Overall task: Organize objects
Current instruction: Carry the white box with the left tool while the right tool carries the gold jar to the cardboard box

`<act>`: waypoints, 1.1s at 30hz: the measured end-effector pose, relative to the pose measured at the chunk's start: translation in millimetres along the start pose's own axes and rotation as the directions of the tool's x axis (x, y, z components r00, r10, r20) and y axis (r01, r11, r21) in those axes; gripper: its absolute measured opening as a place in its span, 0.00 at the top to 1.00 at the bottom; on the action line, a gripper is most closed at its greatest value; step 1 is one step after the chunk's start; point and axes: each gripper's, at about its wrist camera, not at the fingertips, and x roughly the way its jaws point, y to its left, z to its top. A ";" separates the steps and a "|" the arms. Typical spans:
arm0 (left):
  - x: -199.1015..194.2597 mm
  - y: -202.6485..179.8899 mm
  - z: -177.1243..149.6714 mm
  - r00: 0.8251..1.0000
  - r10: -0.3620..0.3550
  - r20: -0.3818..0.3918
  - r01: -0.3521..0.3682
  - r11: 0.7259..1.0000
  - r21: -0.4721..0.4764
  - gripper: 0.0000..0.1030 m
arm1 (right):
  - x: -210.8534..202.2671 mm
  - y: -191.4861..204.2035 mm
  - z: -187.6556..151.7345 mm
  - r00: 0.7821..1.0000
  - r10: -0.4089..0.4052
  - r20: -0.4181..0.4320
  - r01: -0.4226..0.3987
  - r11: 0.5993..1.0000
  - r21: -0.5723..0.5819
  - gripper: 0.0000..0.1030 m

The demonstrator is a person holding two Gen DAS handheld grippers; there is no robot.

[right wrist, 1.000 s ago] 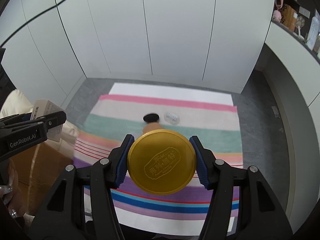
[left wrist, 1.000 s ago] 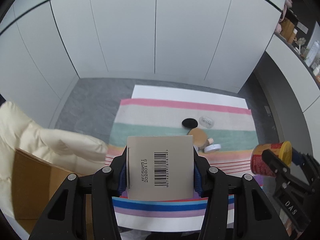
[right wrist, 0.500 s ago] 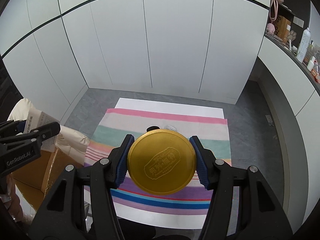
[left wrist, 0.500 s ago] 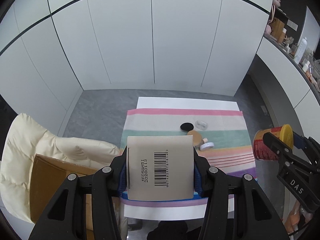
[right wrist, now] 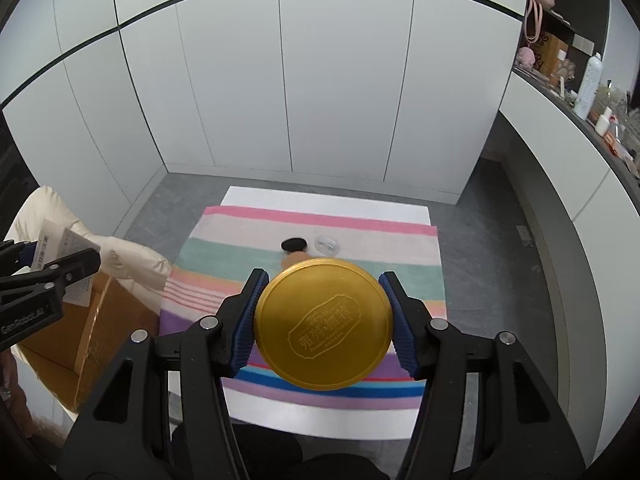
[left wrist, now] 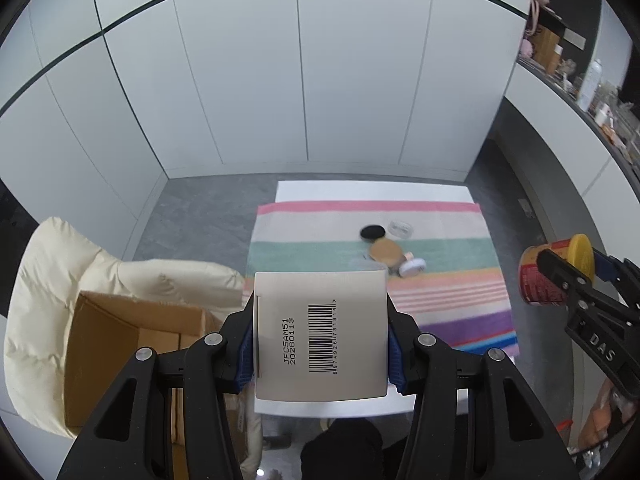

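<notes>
while both tongs hang high above the striped mat [left wrist: 440, 300], the left gripper [left wrist: 320, 344] pinches a white box [left wrist: 320, 336] by its sides near the carton [left wrist: 120, 344], and the right gripper [right wrist: 323, 324] clamps a gold-lidded can [right wrist: 323, 324] over the mat's near stripes.

Both tools lifted higher off the striped cloth [left wrist: 440, 300]; brown open cardboard box [left wrist: 120, 344] now closer under left tool [left wrist: 321, 336].
</notes>
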 end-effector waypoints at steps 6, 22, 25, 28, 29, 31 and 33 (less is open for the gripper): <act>-26.5 -2.3 -33.8 1.000 -0.013 0.019 0.012 0.999 0.047 0.49 | -18.7 -4.2 -28.1 1.000 0.017 -0.012 -0.016 1.000 0.022 0.42; -66.2 10.9 -134.4 0.999 -0.040 -0.028 0.042 0.997 0.070 0.49 | -67.8 -5.0 -124.2 0.995 0.084 -0.051 -0.081 0.995 0.053 0.42; -69.0 15.0 -147.7 0.998 -0.038 -0.052 0.042 0.996 0.077 0.49 | -73.1 -2.2 -145.0 0.992 0.102 -0.078 -0.099 0.995 0.034 0.42; -69.1 18.6 -152.8 0.997 -0.041 -0.064 0.046 0.997 0.067 0.49 | -77.6 -1.6 -160.3 0.989 0.116 -0.094 -0.112 0.993 0.042 0.42; -68.9 19.3 -152.7 0.997 -0.041 -0.066 0.045 0.997 0.068 0.49 | -78.4 -1.9 -164.4 0.987 0.120 -0.102 -0.116 0.992 0.045 0.42; -70.0 19.7 -152.5 0.998 -0.035 -0.059 0.039 0.997 0.066 0.49 | -80.3 -1.1 -168.0 0.987 0.122 -0.104 -0.118 0.992 0.044 0.42; -70.8 19.1 -151.8 0.998 -0.030 -0.049 0.033 0.997 0.071 0.49 | -81.8 -0.5 -169.4 0.988 0.117 -0.103 -0.113 0.993 0.038 0.42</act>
